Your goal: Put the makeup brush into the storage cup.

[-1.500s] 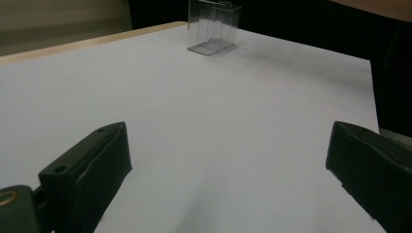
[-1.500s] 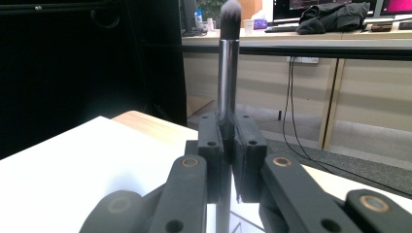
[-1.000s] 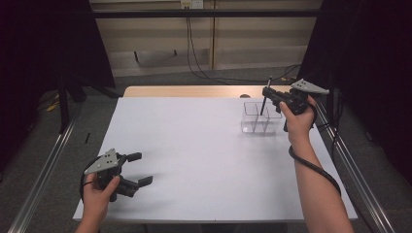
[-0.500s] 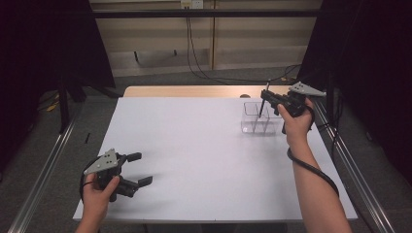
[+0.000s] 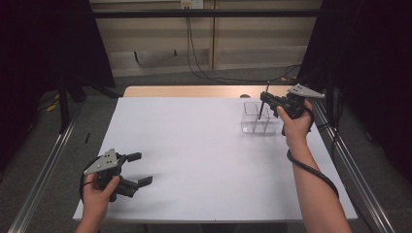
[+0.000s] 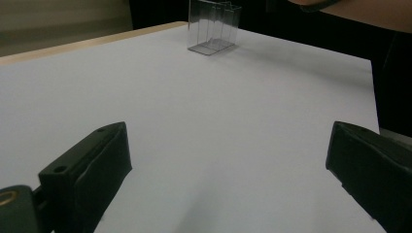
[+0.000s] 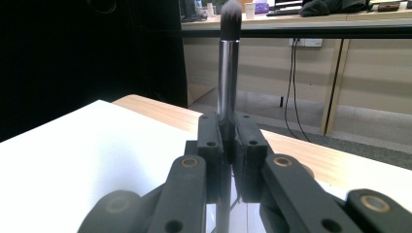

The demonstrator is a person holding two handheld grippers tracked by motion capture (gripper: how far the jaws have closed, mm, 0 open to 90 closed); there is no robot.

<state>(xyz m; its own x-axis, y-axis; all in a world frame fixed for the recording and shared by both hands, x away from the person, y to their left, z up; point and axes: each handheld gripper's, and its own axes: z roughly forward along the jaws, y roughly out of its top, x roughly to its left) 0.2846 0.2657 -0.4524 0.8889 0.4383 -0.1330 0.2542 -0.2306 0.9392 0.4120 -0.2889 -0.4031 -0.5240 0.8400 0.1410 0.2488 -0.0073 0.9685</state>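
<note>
While the right gripper (image 5: 268, 101) has its jaws clamped tight on a makeup brush (image 7: 227, 73), that brush stands upright right over the clear plastic holder (image 5: 256, 118), bristles up. Well away from the holder, the left gripper (image 5: 138, 169) sits wide open with nothing in it.

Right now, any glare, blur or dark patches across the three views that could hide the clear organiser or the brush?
High view: even light on the white table, black corners, clear plastic divided organiser faint. Left gripper view: organiser sharp, near jaws soft. Right gripper view: slim metal-handled make-up brush with blurred bristle tip, right hand-held gripper soft, left side black.
</note>
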